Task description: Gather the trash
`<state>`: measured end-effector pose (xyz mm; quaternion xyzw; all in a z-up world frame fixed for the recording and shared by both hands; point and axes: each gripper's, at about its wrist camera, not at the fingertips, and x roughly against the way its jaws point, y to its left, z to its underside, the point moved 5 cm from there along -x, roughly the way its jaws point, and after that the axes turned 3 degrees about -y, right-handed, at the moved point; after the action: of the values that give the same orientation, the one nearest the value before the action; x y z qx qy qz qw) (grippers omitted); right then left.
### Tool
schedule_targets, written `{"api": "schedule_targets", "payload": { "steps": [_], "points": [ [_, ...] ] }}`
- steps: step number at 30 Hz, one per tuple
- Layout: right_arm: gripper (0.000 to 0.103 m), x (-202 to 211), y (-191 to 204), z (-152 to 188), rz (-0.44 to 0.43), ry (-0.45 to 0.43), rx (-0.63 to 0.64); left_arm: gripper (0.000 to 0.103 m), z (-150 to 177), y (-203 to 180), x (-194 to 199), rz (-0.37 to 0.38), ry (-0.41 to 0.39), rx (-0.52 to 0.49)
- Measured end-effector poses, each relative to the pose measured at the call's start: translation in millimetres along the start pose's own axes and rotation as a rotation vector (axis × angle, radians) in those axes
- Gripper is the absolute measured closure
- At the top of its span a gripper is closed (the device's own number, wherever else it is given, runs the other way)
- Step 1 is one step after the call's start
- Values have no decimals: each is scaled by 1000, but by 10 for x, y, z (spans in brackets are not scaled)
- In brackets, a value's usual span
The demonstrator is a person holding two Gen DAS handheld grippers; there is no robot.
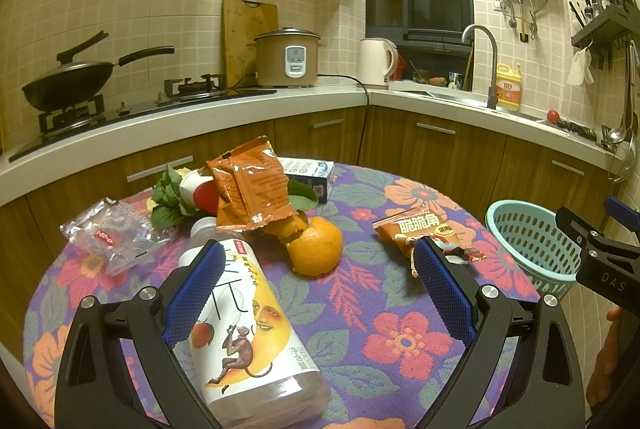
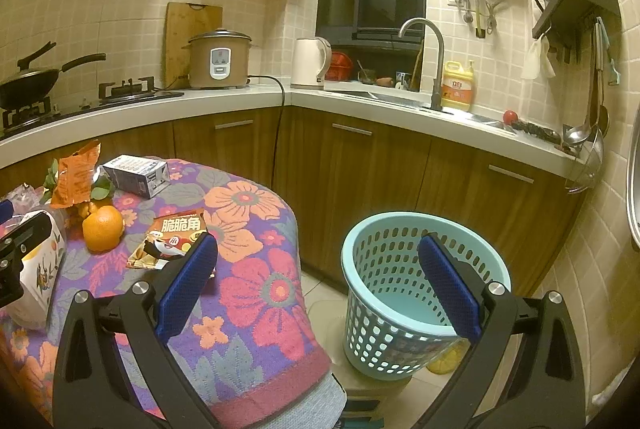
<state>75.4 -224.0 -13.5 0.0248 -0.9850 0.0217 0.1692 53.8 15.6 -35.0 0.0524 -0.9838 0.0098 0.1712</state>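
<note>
Both tools are released: the left tool (image 1: 316, 261) hovers over the bottle (image 1: 244, 325) and orange (image 1: 316, 245) on the desk (image 1: 400, 309), the right tool (image 2: 318, 253) near the basket (image 2: 400, 293) on the floor.

Table (image 1: 400, 309) layout, left wrist view: bottle (image 1: 248, 329) lies at near edge, left of centre. Orange (image 1: 316, 245) just behind it, mid-table. Large snack bag (image 1: 252, 189) behind the orange, overlapping the leafy greens (image 1: 170, 197); carton (image 1: 308, 177) at far edge behind it. Clear wrapper (image 1: 112, 233) at left edge. Small snack packet (image 1: 424, 233) toward right edge. Basket (image 2: 400, 293) on floor, right of table.
</note>
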Motion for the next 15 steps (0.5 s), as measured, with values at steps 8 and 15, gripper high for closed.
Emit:
{"api": "schedule_targets", "payload": {
  "steps": [8, 15],
  "points": [
    [7, -12, 36, 14, -11, 9, 1, 11, 3, 2, -1, -1, 0, 1],
    [7, -68, 246, 3, -61, 31, 61, 11, 24, 176, 103, 51, 14, 75]
  ]
}}
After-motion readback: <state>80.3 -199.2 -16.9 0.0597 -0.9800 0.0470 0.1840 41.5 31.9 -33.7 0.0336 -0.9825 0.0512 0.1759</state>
